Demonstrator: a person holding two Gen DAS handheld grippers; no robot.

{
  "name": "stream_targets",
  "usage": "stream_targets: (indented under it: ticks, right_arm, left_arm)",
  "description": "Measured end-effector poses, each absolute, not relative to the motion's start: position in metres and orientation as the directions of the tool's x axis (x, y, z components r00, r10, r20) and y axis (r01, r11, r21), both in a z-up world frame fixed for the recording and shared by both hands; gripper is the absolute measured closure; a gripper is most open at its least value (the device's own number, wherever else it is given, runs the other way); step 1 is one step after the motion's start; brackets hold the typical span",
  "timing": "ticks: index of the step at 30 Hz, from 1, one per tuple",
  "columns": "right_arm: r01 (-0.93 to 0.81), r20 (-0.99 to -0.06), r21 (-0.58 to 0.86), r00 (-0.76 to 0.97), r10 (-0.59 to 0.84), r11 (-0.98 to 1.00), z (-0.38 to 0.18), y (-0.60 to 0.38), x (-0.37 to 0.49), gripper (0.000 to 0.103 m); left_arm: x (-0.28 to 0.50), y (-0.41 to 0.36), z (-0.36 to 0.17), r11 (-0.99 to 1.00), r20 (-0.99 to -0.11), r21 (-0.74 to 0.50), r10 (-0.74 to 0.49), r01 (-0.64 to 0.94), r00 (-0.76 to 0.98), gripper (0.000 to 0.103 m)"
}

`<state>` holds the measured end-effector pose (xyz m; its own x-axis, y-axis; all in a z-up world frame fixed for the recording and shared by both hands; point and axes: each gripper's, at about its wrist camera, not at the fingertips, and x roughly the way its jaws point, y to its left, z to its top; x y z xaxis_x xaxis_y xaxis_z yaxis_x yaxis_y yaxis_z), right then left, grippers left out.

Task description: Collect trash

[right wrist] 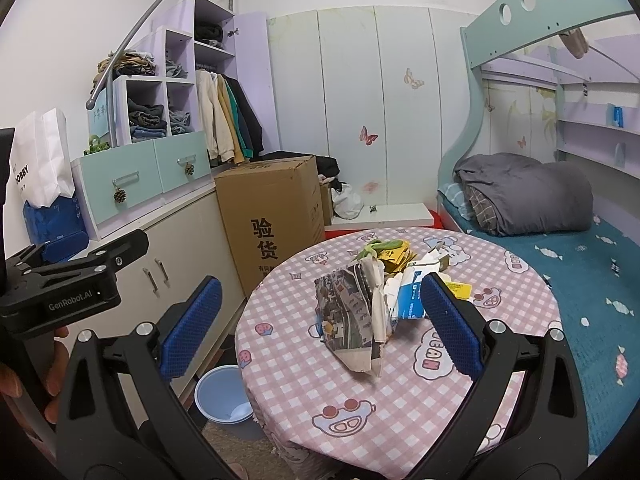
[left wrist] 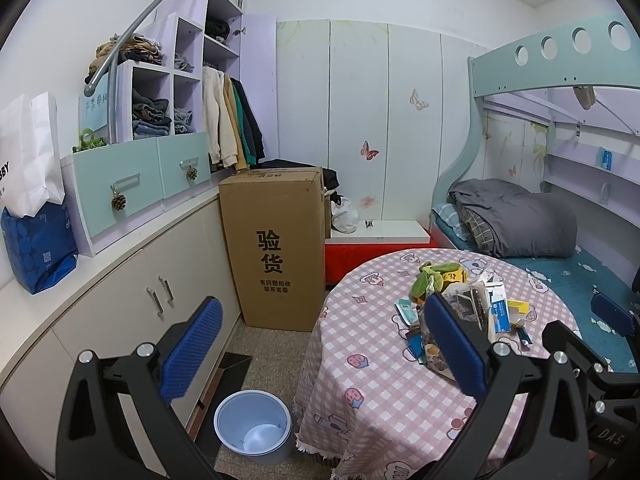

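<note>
Right wrist view: the right gripper (right wrist: 320,330) hovers, jaws spread wide, over the crumpled newspaper (right wrist: 354,320) on the tabletop (right wrist: 400,400); the left gripper (left wrist: 320,354), equally wide, hangs above the blue bin (left wrist: 253,426).

A child's bedroom in a home. A bunk bed (left wrist: 540,240) with folded quilt (left wrist: 516,216), open wardrobe of hanging coats (left wrist: 232,124) (butterfly stickers on the wall panels (left wrist: 370,150)), and a cartoon-print tablecloth (right wrist: 400,360) show it.

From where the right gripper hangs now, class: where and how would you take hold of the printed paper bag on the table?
Probably pinch the printed paper bag across its flattened upper half, coming from the near, right-gripper side. It stands tented in front of the other trash, its thin folded edge facing the open jaws, so the pads could close on its two broad faces.
</note>
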<state>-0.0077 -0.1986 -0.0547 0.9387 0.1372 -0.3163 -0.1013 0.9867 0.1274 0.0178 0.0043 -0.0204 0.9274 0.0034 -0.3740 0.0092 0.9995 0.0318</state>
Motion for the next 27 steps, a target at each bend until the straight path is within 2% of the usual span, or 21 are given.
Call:
stream_targets:
  ticks: [21, 27]
  right_arm:
    - [-0.118, -0.333, 0.196, 0.926, 0.179, 0.973, -0.065, -0.215, 0.004, 0.006]
    - [-0.080, -0.368, 0.226, 0.916, 0.161, 0.971, -0.077, -0.229, 0.013, 0.006]
  left_arm:
    - [0.035, -0.010, -0.028, 0.999, -0.422, 0.052, 0.014, 0.009, 0.907, 0.004]
    - [0.045, -0.021, -0.037, 0.998, -0.452, 0.066, 0.011, 0.021, 0.892, 0.004]
